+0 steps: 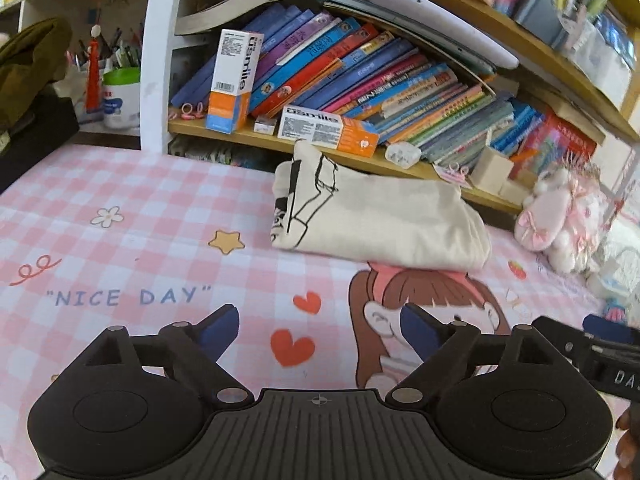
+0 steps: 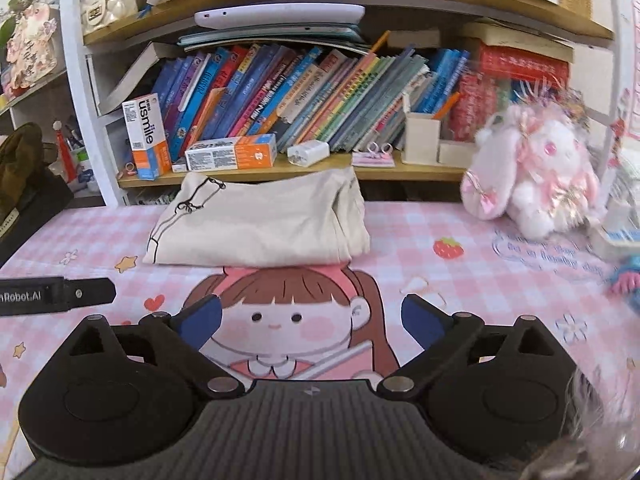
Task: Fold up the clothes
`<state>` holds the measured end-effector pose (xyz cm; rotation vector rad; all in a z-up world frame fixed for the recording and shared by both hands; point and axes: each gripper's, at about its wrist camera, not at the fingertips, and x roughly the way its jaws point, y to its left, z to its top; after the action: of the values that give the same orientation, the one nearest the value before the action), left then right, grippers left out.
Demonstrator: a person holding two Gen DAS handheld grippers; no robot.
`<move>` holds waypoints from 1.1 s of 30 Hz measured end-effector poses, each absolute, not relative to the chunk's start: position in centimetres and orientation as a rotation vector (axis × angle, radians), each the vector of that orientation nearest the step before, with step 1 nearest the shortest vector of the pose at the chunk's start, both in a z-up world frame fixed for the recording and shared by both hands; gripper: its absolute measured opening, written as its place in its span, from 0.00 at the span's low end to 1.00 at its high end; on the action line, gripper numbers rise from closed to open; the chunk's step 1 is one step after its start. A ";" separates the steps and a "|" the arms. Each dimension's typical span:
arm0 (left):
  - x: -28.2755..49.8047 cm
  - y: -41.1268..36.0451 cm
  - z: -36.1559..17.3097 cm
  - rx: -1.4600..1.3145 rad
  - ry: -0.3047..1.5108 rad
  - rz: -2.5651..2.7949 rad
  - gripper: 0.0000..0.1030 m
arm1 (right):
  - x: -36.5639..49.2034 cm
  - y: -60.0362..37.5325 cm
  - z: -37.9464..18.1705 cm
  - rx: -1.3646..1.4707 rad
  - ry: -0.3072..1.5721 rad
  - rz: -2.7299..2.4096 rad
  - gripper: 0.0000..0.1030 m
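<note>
A cream garment point(image 1: 380, 220) with a black line drawing lies folded into a compact rectangle on the pink checked mat point(image 1: 120, 240), close to the bookshelf. The right wrist view shows the same folded garment point(image 2: 260, 220) straight ahead. My left gripper point(image 1: 320, 332) hovers open over the mat, well short of the garment, with nothing between its blue pads. My right gripper point(image 2: 312, 320) is also open and empty, above the cartoon girl print. The other gripper's black body shows at the right edge point(image 1: 600, 352) of the left wrist view and at the left edge point(image 2: 56, 294) of the right wrist view.
A low wooden shelf point(image 2: 280, 168) of slanted books and toothpaste boxes point(image 2: 232, 154) runs behind the garment. A pink plush rabbit point(image 2: 532, 176) sits at the right. A dark bag point(image 1: 28, 80) stands at the far left. Small items clutter the mat's right edge.
</note>
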<state>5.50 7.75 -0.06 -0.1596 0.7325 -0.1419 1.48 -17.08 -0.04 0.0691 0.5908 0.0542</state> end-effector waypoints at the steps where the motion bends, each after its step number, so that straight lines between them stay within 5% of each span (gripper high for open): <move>1: 5.3 7.6 -0.1 -0.144 0.730 -0.140 0.89 | 1.2 -17.1 -0.1 0.069 0.592 0.047 0.94; 33: 2.3 5.3 -0.6 0.029 0.726 -0.141 0.97 | -3.0 -16.7 -1.9 0.068 0.611 -0.029 1.00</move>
<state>2.32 5.25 -0.64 0.0291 0.7263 -0.1412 -2.98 -16.65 -1.91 0.0681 0.6110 -0.0293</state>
